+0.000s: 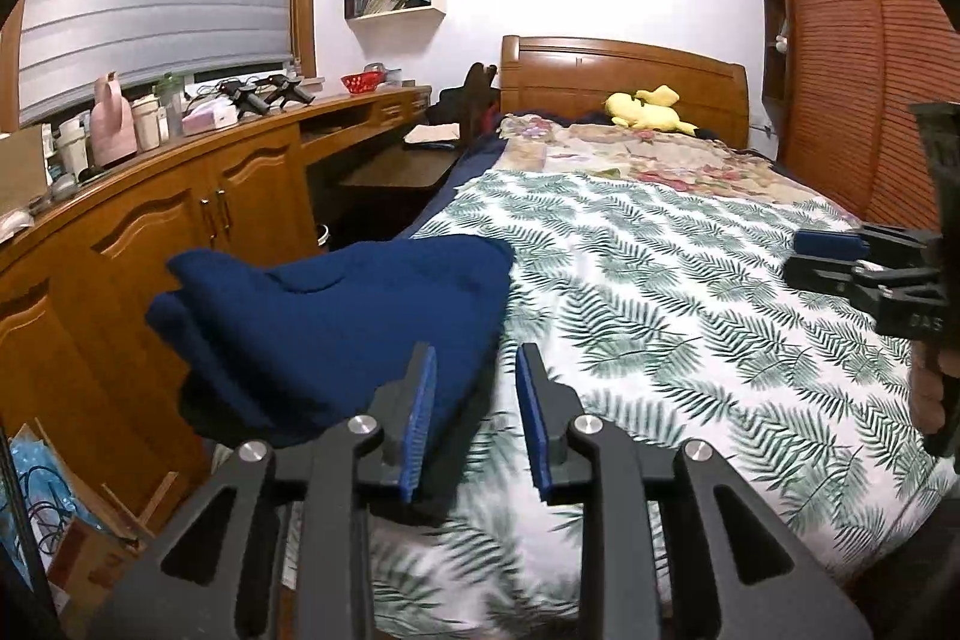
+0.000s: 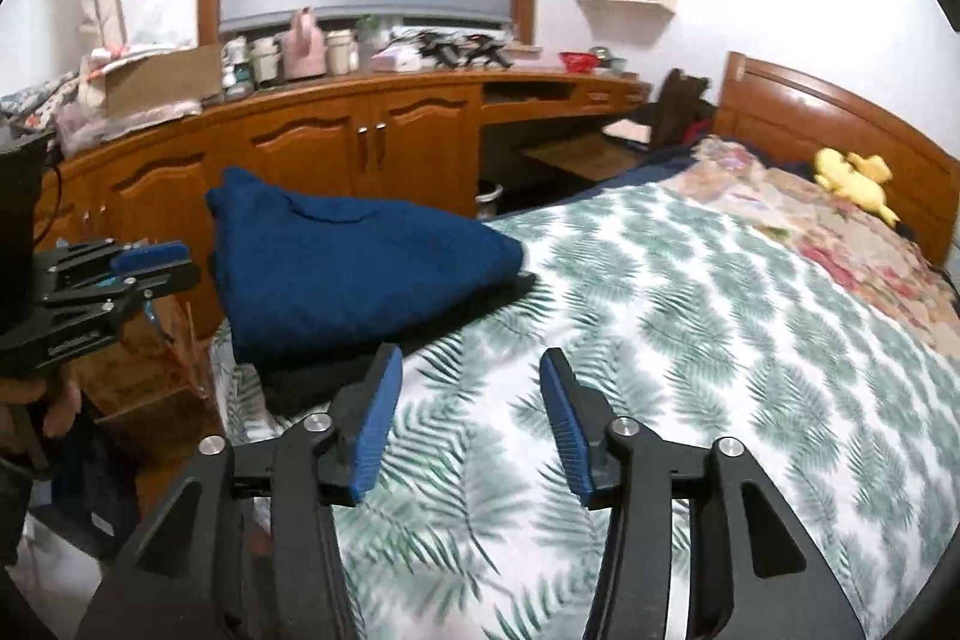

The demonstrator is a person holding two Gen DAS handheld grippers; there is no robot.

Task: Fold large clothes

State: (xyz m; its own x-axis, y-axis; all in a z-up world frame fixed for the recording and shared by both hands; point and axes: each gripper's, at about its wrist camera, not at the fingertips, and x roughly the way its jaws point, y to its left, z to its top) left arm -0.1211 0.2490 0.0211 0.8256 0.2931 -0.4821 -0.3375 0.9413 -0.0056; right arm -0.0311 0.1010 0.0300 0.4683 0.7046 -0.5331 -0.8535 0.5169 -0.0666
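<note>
in the left wrist view, the left gripper (image 1: 474,364) hung over the bed (image 1: 690,280) with its jaws parted and nothing between them. the folded blue garment (image 1: 336,316) lay just ahead at the bed's left edge, beside the wooden cabinets (image 1: 180,232).

in the right wrist view, the right gripper (image 2: 471,370) stood wide open and empty above the leaf-print cover; the blue garment sat on something dark (image 2: 312,376) to its left.

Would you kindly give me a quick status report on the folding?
Left gripper open, empty. Right gripper open, empty. Folded navy blue knit garment lies atop dark clothing at the leaf-print bedspread's edge. Nothing in the way.
</note>
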